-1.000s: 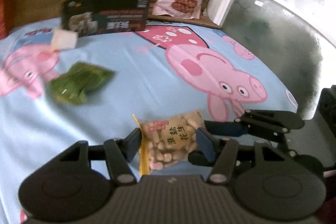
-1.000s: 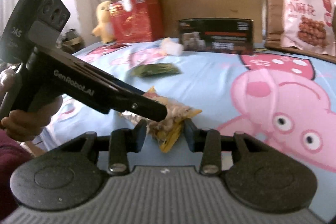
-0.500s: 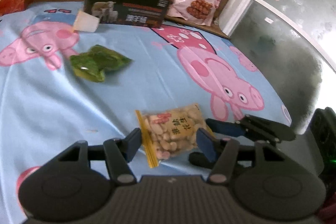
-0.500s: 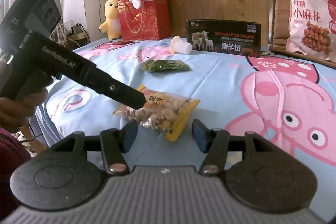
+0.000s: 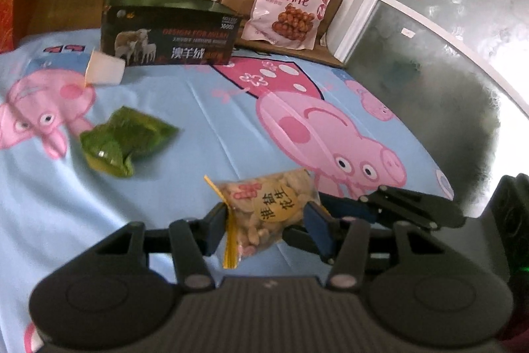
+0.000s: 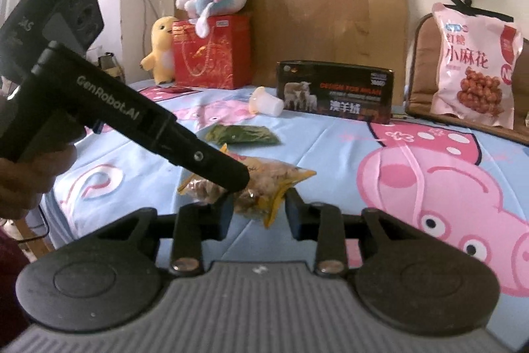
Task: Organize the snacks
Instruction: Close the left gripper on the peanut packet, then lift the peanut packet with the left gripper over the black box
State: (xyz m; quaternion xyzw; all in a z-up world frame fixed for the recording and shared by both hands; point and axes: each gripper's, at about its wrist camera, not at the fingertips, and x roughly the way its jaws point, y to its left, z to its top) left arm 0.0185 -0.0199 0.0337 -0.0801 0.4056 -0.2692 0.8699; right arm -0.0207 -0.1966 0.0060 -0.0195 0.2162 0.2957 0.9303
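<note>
- The left tool (image 5: 266,222) has its blue pads pressed on both sides of the clear bag of peanuts with a yellow seal strip (image 5: 267,207), about half closed, holding it at the near edge of the pig-print light-blue bed sheet (image 5: 205,128).
- Keep that grip firm but gentle, so the nuts are not crushed, I judge.
- The right tool (image 6: 258,214) is closing; the bag's yellow corner sits between its jaws, and I cannot tell whether they touch it.
- Let it seat squarely on the seam before either hand moves.
- Carry it clear of the crumpled green foil packet (image 5: 127,141).
</note>
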